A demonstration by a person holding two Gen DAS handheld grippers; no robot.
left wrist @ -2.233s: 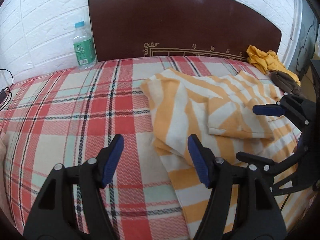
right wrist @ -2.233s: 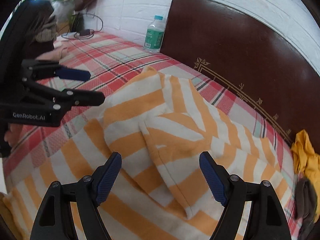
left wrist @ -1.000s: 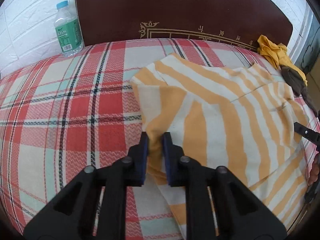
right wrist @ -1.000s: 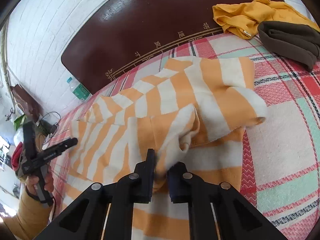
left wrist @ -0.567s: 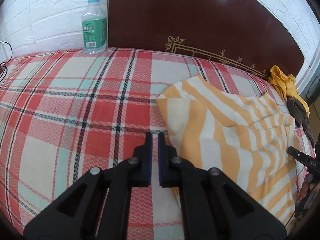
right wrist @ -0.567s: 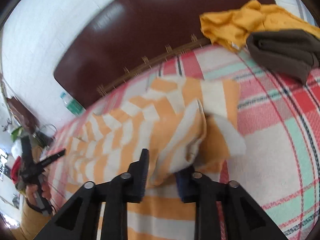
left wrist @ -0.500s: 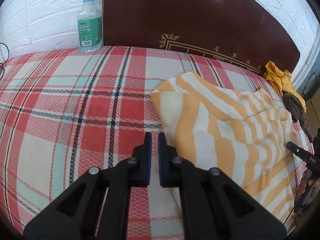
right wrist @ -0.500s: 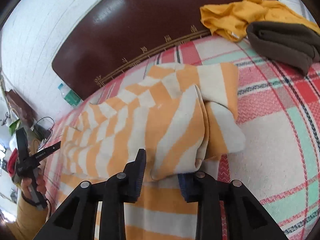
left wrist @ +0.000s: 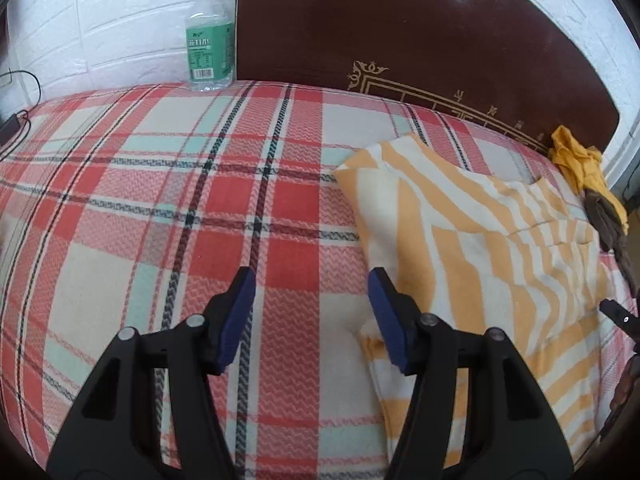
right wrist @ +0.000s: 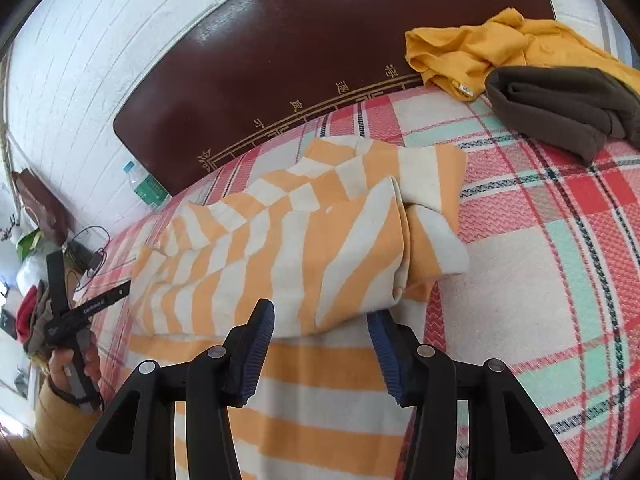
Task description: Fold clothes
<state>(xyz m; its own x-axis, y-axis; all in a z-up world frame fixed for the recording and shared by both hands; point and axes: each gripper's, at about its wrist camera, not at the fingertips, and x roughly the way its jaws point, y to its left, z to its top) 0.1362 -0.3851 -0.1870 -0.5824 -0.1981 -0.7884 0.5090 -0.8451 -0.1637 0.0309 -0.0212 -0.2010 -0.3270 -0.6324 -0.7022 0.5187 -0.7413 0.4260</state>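
Observation:
An orange-and-white striped garment [left wrist: 492, 248] lies partly folded on the plaid bed [left wrist: 160, 208], its upper part doubled over the lower. My left gripper [left wrist: 312, 312] is open and empty, hovering just left of the garment's left edge. My right gripper [right wrist: 320, 344] is open and empty, its jaws at the folded edge of the garment [right wrist: 304, 256], above the flat lower part. The left gripper also shows in the right wrist view [right wrist: 76, 316], held in a hand at the far left.
A dark wooden headboard [left wrist: 400, 40] backs the bed. A water bottle [left wrist: 210, 40] stands at the back left. A yellow garment [right wrist: 480, 48] and a folded brown garment [right wrist: 560, 104] lie near the headboard on the right. A cable lies at the left edge.
Both grippers held folds of the striped garment a second ago. Both have let go and opened; the garment now lies folded over. The left gripper has drawn back to the left.

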